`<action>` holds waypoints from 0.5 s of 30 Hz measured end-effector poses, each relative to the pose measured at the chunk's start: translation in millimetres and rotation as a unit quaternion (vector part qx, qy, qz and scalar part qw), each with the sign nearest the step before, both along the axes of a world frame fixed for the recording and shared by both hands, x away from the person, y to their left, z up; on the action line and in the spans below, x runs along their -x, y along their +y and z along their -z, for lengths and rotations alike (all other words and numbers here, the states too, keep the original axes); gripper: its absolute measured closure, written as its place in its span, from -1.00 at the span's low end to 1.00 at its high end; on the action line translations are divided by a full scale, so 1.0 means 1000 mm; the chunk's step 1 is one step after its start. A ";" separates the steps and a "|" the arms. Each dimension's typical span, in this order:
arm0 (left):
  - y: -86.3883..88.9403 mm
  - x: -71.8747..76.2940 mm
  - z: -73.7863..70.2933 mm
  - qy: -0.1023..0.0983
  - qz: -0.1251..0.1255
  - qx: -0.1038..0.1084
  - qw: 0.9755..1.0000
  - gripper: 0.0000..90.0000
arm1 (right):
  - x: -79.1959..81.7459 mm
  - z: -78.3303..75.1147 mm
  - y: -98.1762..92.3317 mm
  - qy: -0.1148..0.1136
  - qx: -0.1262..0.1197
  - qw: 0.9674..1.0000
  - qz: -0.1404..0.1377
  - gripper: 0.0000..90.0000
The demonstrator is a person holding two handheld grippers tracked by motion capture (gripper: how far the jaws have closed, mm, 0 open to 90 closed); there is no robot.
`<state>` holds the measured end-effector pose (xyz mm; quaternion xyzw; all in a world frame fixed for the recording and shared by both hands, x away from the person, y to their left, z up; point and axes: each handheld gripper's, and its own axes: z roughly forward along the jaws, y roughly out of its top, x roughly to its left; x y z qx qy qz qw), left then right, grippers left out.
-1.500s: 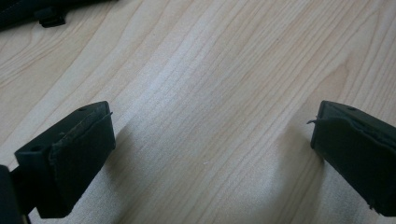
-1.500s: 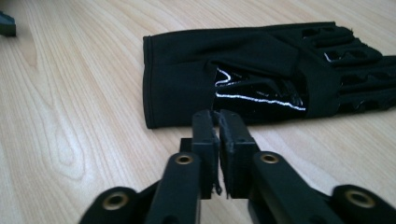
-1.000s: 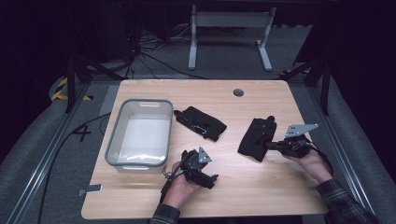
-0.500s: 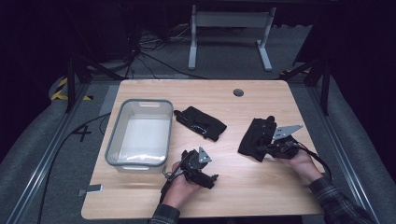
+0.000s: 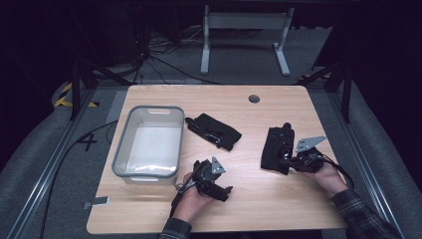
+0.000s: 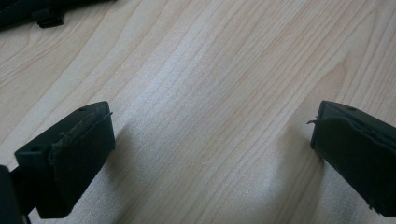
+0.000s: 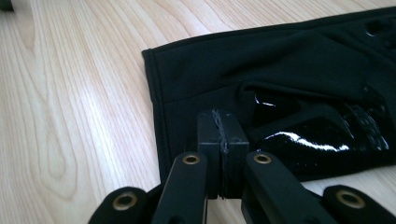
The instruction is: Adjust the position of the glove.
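Two black gloves are lying on the wooden counter [image 5: 278, 199]. The right claw [image 7: 222, 140] is sitting with its jaws pressed fully together, their tips resting over the near edge of the right glove [image 5: 276, 149]; whether any fabric is pinched between them cannot be told. In the right gripper view that glove's cuff hem is running up the middle, with a glossy patch to the right of the jaws. The left claw [image 6: 210, 140] is hanging wide open over bare wood near the front edge, holding nothing. The other glove [image 5: 213, 130] is lying just beside the grey bin [image 5: 122, 158], apart from both claws.
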<state>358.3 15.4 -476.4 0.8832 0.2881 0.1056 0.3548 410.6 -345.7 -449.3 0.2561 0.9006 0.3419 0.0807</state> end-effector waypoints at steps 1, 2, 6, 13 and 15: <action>0.000 0.000 0.000 0.000 0.000 0.000 1.000 -1.00 | 0.001 0.000 -0.002 -0.001 0.000 1.000 0.001 0.99; 0.000 0.000 0.000 -0.001 0.001 0.000 1.000 -1.00 | 0.003 0.000 -0.006 0.002 0.001 1.000 0.004 1.00; 0.000 0.000 0.000 0.000 0.000 0.000 1.000 -1.00 | 0.007 -0.002 -0.016 0.005 0.007 1.000 0.009 0.99; 0.000 0.000 0.000 0.000 0.000 0.000 1.000 -1.00 | 0.010 -0.003 -0.029 0.020 0.006 1.000 0.011 0.99; 0.000 0.000 0.000 0.000 0.000 0.000 1.000 -1.00 | 0.010 -0.003 -0.030 0.022 0.005 1.000 0.011 0.99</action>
